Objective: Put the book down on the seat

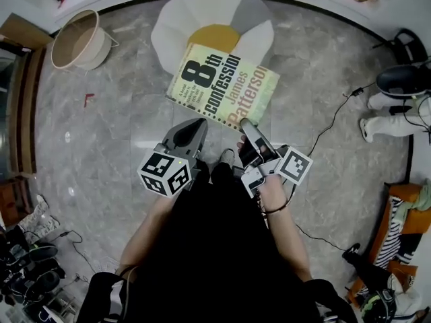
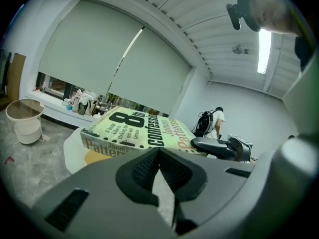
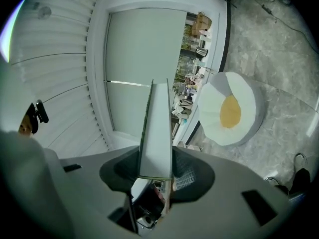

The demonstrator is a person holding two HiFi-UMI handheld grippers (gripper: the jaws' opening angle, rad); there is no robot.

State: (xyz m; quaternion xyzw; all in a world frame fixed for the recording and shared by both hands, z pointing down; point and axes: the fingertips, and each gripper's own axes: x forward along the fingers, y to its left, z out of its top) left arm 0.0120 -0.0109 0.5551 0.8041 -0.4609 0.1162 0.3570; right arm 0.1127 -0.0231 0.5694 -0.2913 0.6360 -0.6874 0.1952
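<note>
The book [image 1: 222, 86], a pale green paperback with large black title print, hangs tilted above the floor, its far edge over the seat [image 1: 195, 12]. The seat is a fried-egg cushion, white with a yellow centre. My right gripper [image 1: 246, 124] is shut on the middle of the book's near edge. In the right gripper view the book [image 3: 157, 133] stands edge-on between the pads, with the seat [image 3: 246, 103] beyond it. My left gripper [image 1: 198, 124] hangs shut and empty just below the book's near left corner. The left gripper view shows its jaws meeting [image 2: 158, 156] below the book [image 2: 144, 128].
A round beige basket table [image 1: 75, 39] stands on the grey marble floor at the far left. A person in white [image 1: 397, 113] is at the right, a cable [image 1: 330, 123] runs across the floor, and shoes [image 1: 27, 261] lie at the lower left.
</note>
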